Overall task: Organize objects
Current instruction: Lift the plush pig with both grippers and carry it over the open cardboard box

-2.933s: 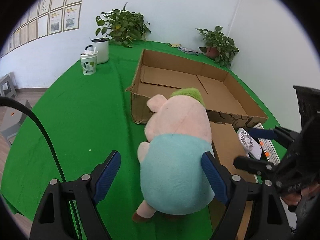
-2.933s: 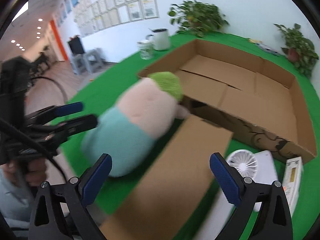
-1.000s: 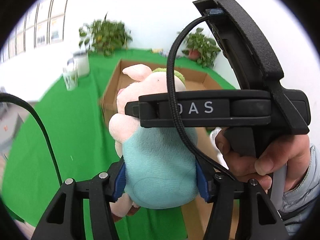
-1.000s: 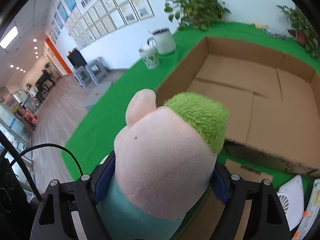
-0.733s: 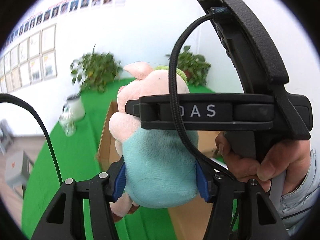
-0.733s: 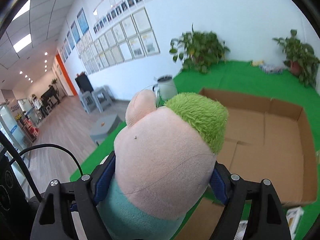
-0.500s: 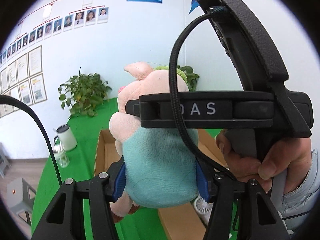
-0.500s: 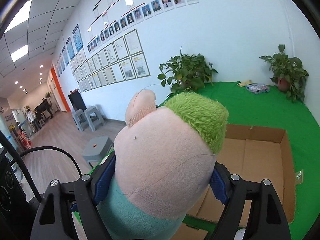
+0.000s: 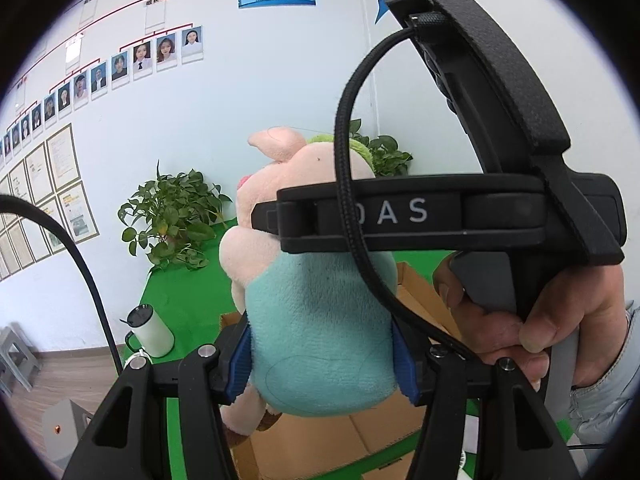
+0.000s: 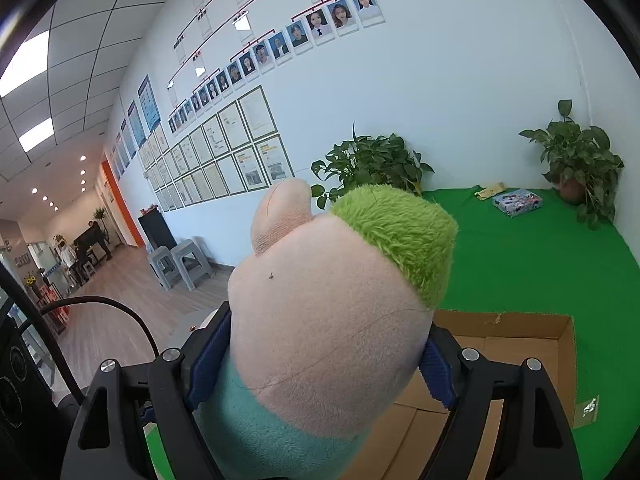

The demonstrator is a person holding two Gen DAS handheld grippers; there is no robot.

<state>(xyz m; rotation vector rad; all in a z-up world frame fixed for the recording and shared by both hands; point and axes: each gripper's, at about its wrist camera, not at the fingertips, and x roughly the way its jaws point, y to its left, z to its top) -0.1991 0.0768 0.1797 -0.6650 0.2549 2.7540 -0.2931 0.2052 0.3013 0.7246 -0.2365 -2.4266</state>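
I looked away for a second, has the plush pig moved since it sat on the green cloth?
Yes. The plush pig has gone up: it stood beside the cardboard box on the cloth, and now hangs above it, clamped by both hand-held grippers.

Office premises. A white wall (image 10: 460, 92) carries a staff photo chart (image 10: 280, 46) above rows of framed certificates (image 10: 224, 148). Left of this wall, a corridor (image 10: 92, 264) with ceiling lights and grey stools (image 10: 180, 266).
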